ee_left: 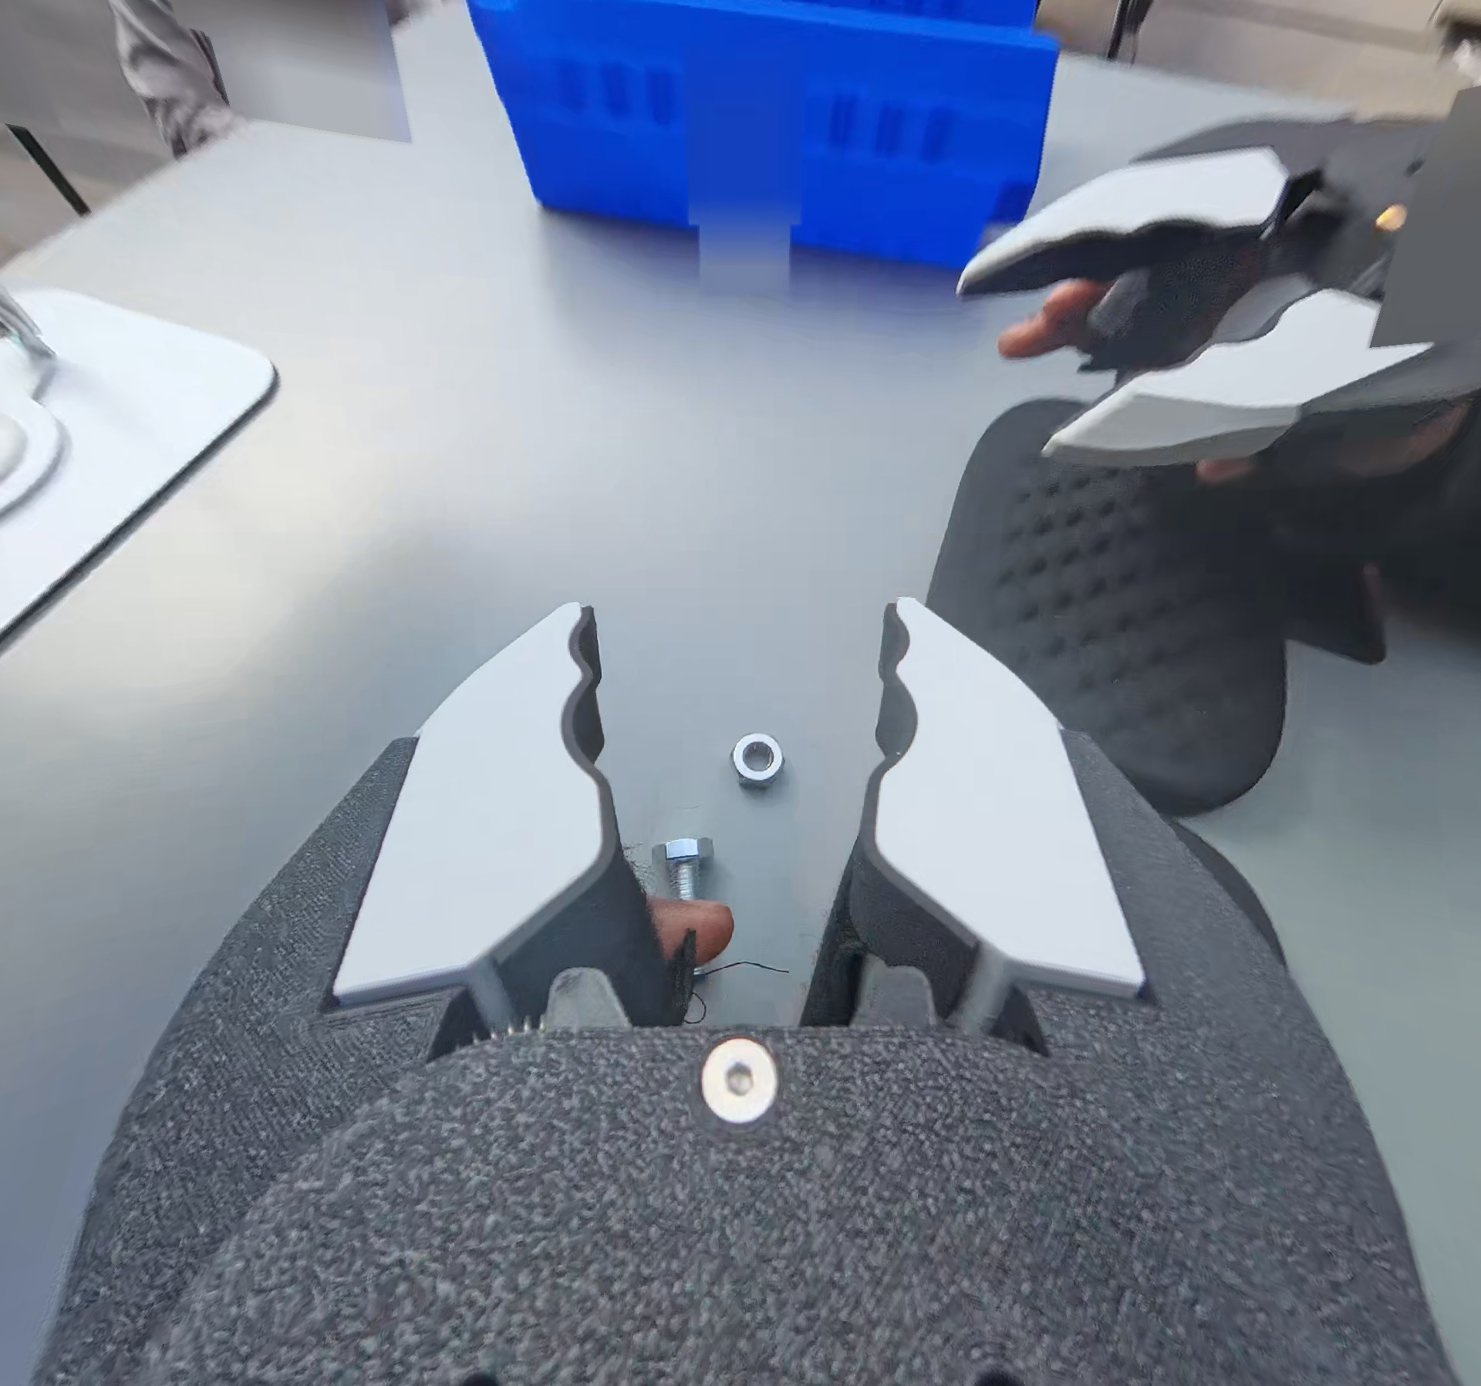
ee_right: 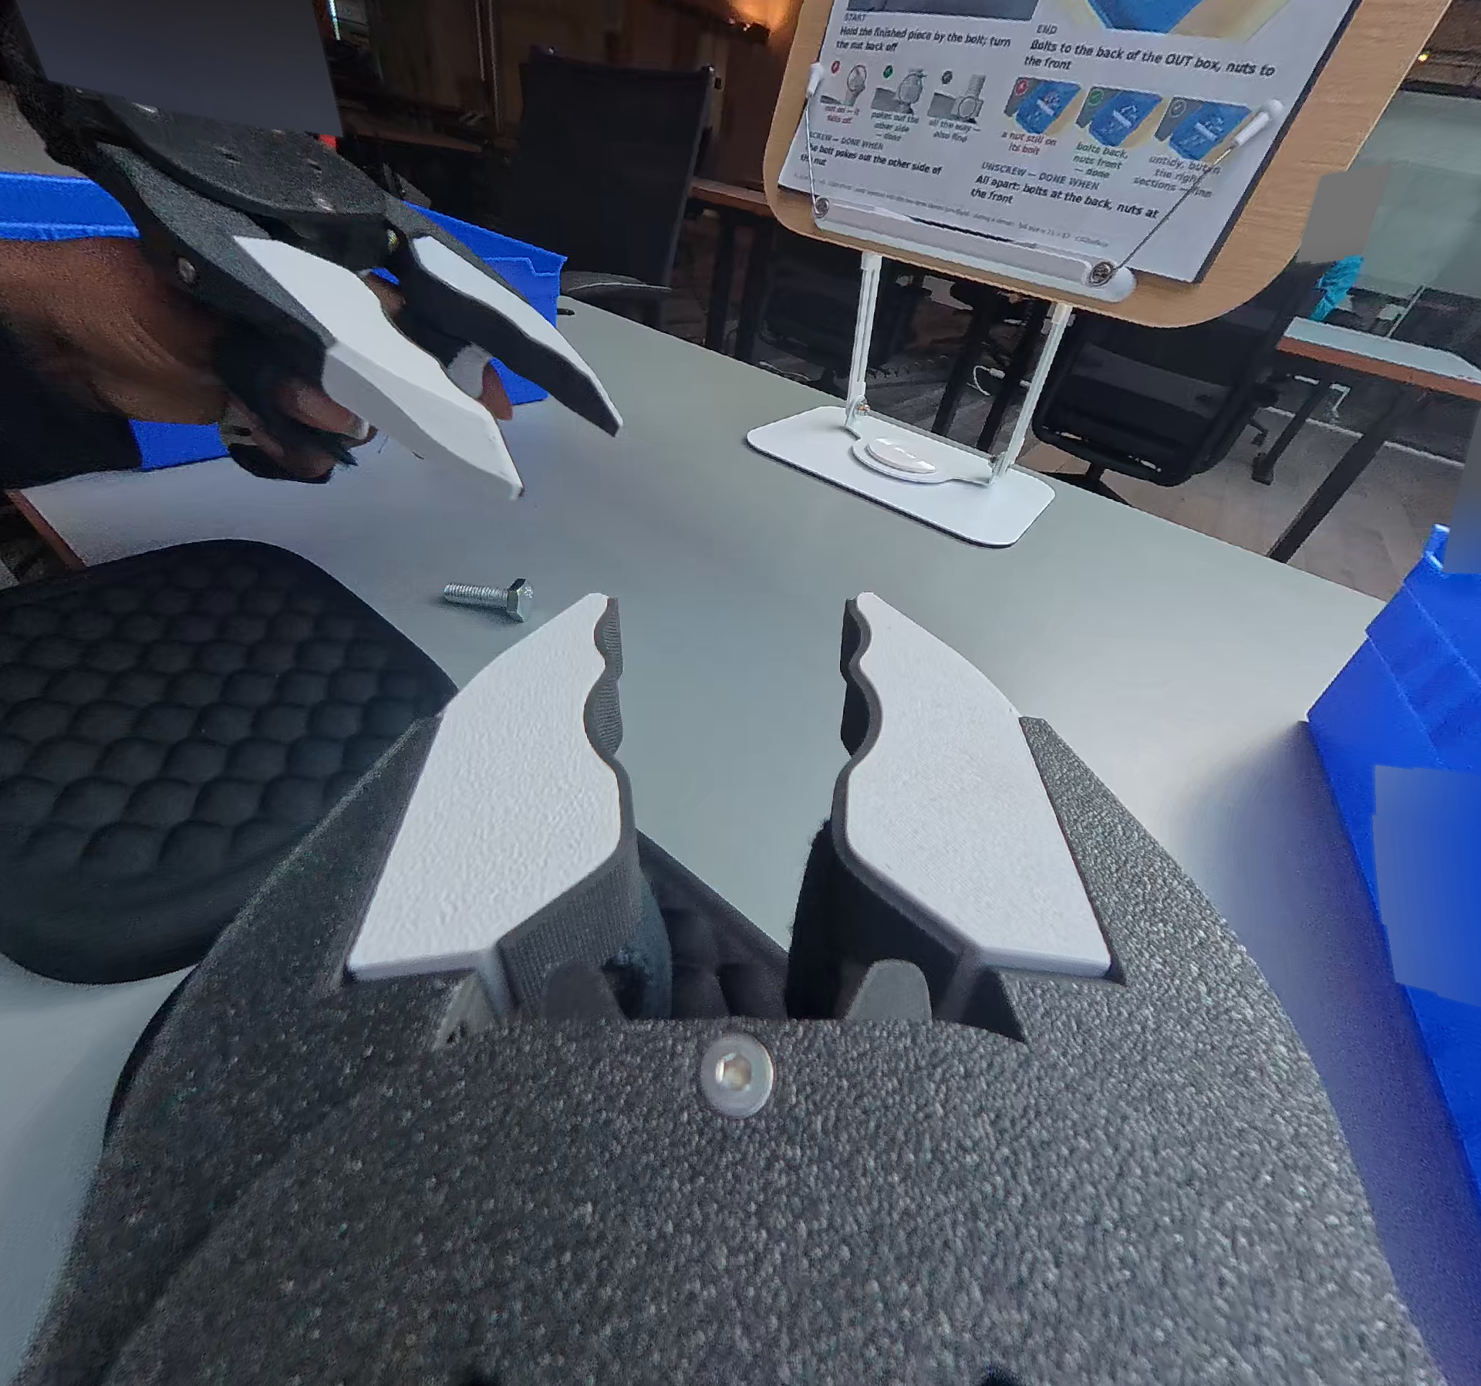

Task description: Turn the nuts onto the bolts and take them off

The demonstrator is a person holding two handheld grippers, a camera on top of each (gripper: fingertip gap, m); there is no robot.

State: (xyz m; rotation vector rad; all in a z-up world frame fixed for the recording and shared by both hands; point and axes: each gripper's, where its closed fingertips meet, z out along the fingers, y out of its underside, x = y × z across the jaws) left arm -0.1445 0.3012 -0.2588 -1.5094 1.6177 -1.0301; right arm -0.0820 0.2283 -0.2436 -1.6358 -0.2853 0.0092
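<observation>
Both grippers' fingers spread wide and empty, left gripper [ee_left: 741, 610] over nut [ee_left: 756, 759] and bolt [ee_left: 685, 867]

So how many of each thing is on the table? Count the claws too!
Bolt: 1
Nut: 1
Blue bins: 2
Black pad: 1
Stand: 1
Claws, left and right, both open, over the table: 2
Total: 8
</observation>
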